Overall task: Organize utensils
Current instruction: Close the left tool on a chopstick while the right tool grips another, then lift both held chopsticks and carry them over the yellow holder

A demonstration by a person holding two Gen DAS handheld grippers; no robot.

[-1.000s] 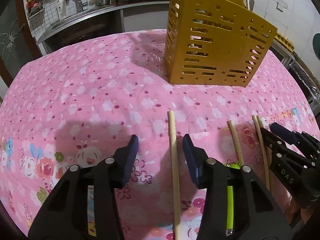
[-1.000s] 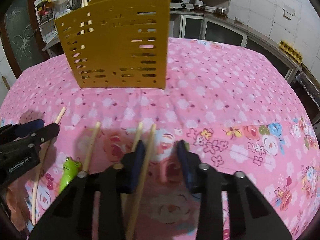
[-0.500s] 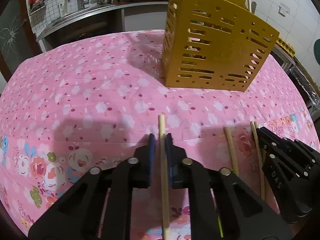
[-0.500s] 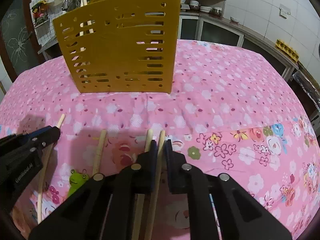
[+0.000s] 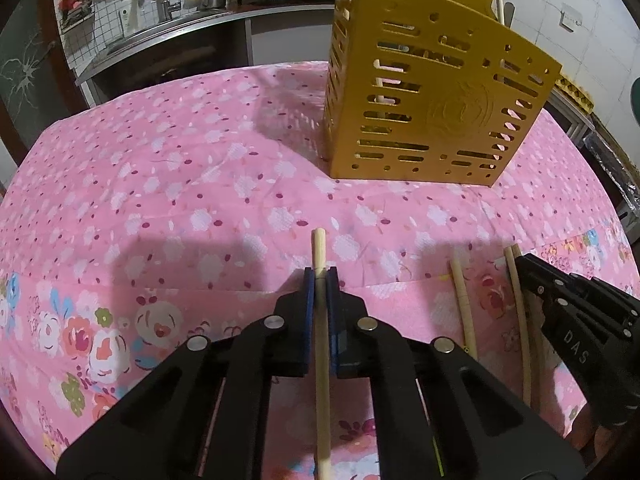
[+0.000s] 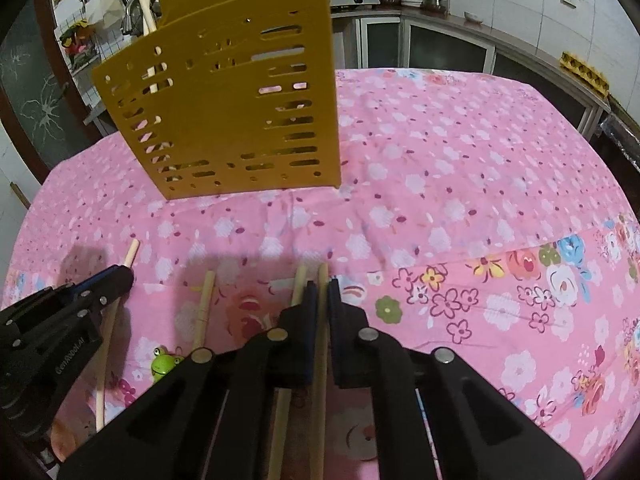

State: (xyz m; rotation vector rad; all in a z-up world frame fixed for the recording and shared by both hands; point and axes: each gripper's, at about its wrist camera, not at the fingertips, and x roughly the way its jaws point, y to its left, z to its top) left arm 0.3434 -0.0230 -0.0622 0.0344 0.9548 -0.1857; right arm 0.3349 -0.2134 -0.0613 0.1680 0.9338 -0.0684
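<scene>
The left gripper point(image 5: 320, 280) is clamped on a pale wooden chopstick point(image 5: 321, 344), its blue pads point(image 5: 307, 292) pressed flat against both sides of the stick, whose blunt tip pokes out just past them. The right gripper point(image 6: 322, 292) is likewise closed on a second chopstick point(image 6: 320, 368), with a third stick point(image 6: 294, 300) lying just beside its left finger, outside the grip. Between the two tools another chopstick point(image 6: 203, 312) rests on the pink floral tablecloth point(image 6: 440, 184), and a small green frog-shaped piece point(image 6: 163, 364) sits at its near end, partly cut off by the gripper body. The yellow slotted utensil holder point(image 5: 424, 92) stands upright well ahead of both grippers, with a broad stretch of bare cloth between it and the stick tips; more open cloth spreads to the far left in the left view and to the far right in the right view. A few sticks point(image 6: 146, 8) already stand inside the holder, their lower parts seen only in slivers through the slots, so their count cannot be told. The near ends of both gripped sticks run under the black gripper frames and out of the bottom of the views. Beyond the table edge lies a kitchen counter point(image 5: 192, 24), close behind the holder
</scene>
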